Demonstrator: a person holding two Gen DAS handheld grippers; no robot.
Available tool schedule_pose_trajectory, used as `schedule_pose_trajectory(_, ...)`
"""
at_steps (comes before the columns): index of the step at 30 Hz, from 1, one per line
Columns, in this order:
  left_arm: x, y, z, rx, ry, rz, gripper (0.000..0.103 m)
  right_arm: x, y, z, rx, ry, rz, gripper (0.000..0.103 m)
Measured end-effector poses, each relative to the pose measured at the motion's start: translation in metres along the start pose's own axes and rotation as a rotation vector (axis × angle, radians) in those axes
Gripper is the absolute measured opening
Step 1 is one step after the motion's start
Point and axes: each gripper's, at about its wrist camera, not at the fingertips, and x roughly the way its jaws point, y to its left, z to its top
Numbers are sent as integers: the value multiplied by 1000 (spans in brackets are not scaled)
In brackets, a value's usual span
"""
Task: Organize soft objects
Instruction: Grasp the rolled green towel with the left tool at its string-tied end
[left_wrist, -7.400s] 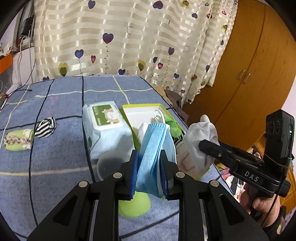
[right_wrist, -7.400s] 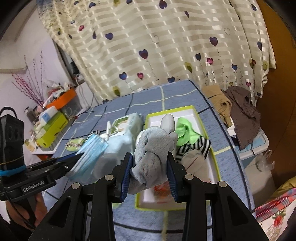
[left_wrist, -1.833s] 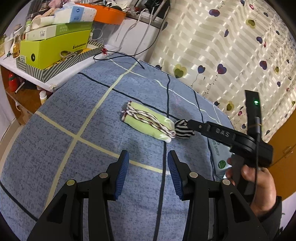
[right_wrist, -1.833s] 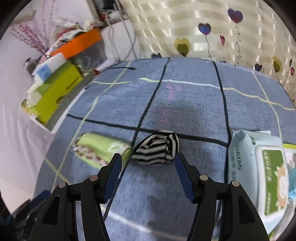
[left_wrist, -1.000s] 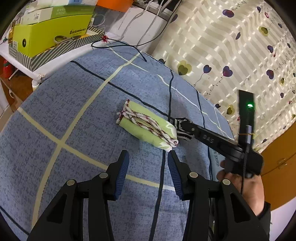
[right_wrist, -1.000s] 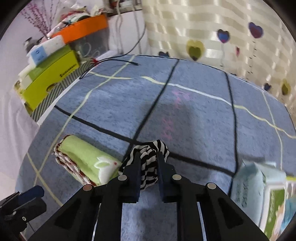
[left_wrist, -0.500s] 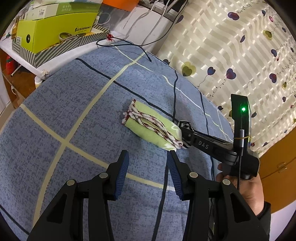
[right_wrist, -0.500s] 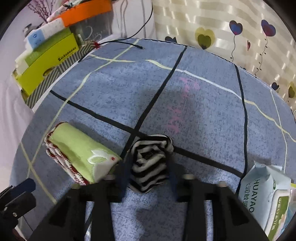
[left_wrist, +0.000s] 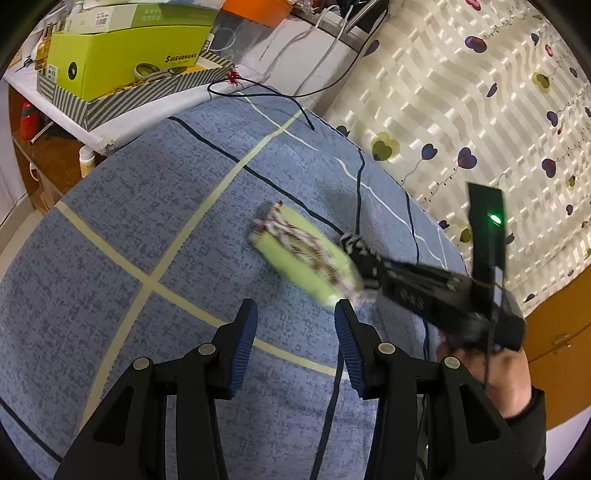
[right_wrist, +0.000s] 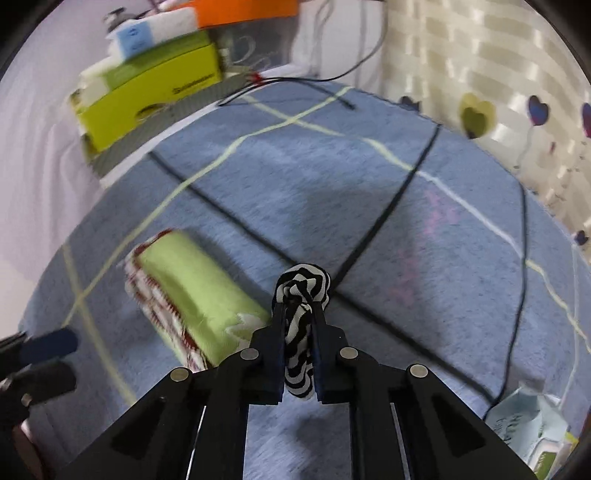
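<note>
My right tongs (right_wrist: 299, 314) are closing on the striped sock (right_wrist: 303, 284), and the pads already squeeze it. The sock bulges out past the tips, just above the blue bed cover (right_wrist: 406, 184). My left tongs (left_wrist: 293, 325) are wide and hold nothing.

A bit farther, at 10 o'clock from the sock, lies the green rolled towel (right_wrist: 192, 284), just beside it. It sits just past the tips of my left tongs.

At 4 o'clock is a pack of wipes (right_wrist: 524, 424). Far off at 11 o'clock is a yellow-green box (right_wrist: 147, 92).

I think I am on the picking-up step. Next I should lift the sock clear without bumping the towel, then my left tongs can close on the towel.
</note>
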Motion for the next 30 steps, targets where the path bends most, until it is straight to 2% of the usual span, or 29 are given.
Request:
schedule_pose_trajectory(5, -3, 9, 2, -19, -15, 19, 45, -17, 40, -19, -95, 23, 110, 11)
schedule_pose_trajectory(10, -2, 7, 6, 6, -29, 49, 45, -23, 66, -30, -115, 23, 222, 11)
schedule_pose_trajectory(11, 1, 5, 7, 21, -21, 51, 47, -24, 68, -31, -114, 21, 234, 11)
schedule_pose_trajectory(13, 7, 2, 7, 41, -7, 62, 51, -27, 69, -33, -111, 12, 231, 11)
schedule_pose_trajectory(18, 20, -6, 5, 115, 12, 95, 52, -41, 51, -42, -60, -6, 159, 11)
schedule_pose_trajectory(21, 30, -10, 5, 160, 29, 113, 52, -52, 44, -47, -41, -32, 152, 11)
schedule_pose_trajectory(26, 45, -8, 3, 138, 84, 88, 52, -65, 41, -52, -31, -64, 158, 11)
schedule_pose_trajectory(30, 49, -11, 4, 126, 85, 102, 52, -68, 36, -56, -14, -73, 160, 11)
